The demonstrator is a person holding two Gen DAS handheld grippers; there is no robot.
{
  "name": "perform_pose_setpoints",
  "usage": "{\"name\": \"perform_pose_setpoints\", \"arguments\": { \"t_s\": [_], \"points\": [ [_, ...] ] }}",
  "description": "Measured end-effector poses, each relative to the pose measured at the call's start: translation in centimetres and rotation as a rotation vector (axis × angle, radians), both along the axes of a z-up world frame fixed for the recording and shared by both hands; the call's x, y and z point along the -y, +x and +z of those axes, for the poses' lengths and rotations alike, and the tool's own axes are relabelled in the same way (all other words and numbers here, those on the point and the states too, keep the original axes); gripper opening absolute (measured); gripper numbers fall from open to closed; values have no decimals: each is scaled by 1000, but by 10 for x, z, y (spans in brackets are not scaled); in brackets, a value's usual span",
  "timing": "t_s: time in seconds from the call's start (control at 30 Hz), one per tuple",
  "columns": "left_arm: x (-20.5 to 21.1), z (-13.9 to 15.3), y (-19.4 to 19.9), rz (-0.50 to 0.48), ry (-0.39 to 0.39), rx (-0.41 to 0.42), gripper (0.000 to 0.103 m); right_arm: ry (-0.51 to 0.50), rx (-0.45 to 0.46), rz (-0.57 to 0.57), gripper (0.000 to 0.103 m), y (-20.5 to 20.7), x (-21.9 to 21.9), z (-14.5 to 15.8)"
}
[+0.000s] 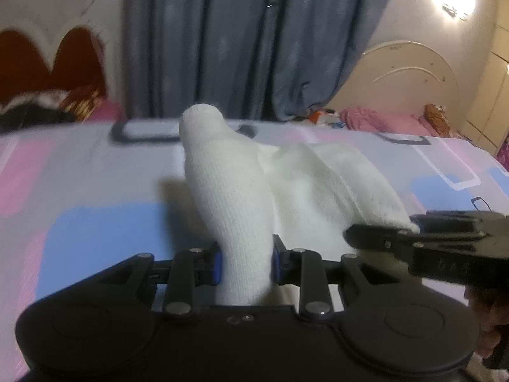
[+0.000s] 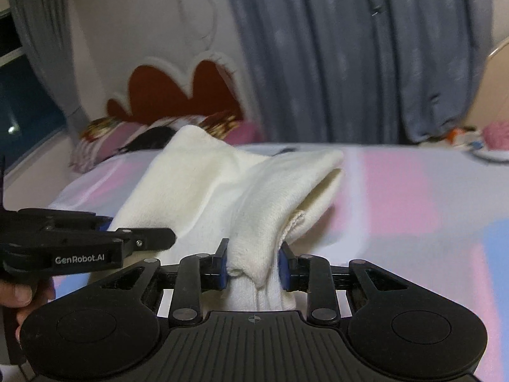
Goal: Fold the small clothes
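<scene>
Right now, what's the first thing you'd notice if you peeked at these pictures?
The white sock, lifted off the pink-and-blue bedsheet. The left gripper is shut on one end, and the right gripper on the other. Behind the bed hangs a big grey-blue curtain.

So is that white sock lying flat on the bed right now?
No. The white sock is lifted and bunched, pinched by the left gripper and right gripper.

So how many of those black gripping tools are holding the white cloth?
2. The left tool pinches one end of the white cloth; the right tool pinches the other, beside it.
</scene>
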State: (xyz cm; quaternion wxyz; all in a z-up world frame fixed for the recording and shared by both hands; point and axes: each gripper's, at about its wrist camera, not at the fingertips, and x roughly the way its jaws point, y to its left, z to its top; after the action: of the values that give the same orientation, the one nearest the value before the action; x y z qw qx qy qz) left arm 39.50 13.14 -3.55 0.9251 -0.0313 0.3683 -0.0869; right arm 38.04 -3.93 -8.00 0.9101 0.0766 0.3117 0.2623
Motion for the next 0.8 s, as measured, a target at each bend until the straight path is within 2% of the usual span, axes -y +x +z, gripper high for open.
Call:
{"name": "perform_pose_setpoints", "arguments": {
  "t_s": [0.07,0.1,0.17,0.2,0.23,0.27,0.37,0.43,0.5,0.6,0.63,0.7,0.73,0.77,0.8],
  "points": [
    [-15,-12,-2,1,-19,-40,28,-19,-26,1,29,-4,-25,-6],
    [-18,-19,0,6,-27,-53,32,-24,-43,-5,29,-3,-32,-11],
    [-28,-40,5,28,-44,-79,46,-59,-92,-37,29,7,-39,-27],
    [-34,-47,4,51,-77,-74,64,-62,-131,-54,29,15,-35,-39],
    [-40,-51,2,80,-94,-69,76,-25,-162,-70,29,20,-30,-49],
    [-47,-53,0,90,-109,-65,78,8,-175,-78,30,22,-23,-53],
    [-61,-52,-8,88,-137,-62,79,69,-209,-80,33,28,-14,-54],
    [-66,-39,-19,92,-100,-11,74,84,-194,-87,35,26,-6,-49],
    [-68,-21,-29,81,-79,73,74,63,-104,-124,35,16,4,-31],
    [-55,-4,-19,-11,-125,136,74,42,1,-107,35,10,0,-7],
    [-44,-5,-12,-47,-114,130,74,21,19,-80,34,9,-9,-4],
    [-22,-15,3,-106,-72,78,74,-64,21,-20,25,14,-31,-8],
    [-13,-27,11,-123,-47,19,73,-152,-3,-12,16,20,-44,-16],
    [-3,-39,18,-137,-6,-32,73,-248,-31,-20,14,25,-54,-30],
    [4,-43,15,-146,45,-11,73,-307,-29,-18,13,28,-59,-43]
  ]
}}
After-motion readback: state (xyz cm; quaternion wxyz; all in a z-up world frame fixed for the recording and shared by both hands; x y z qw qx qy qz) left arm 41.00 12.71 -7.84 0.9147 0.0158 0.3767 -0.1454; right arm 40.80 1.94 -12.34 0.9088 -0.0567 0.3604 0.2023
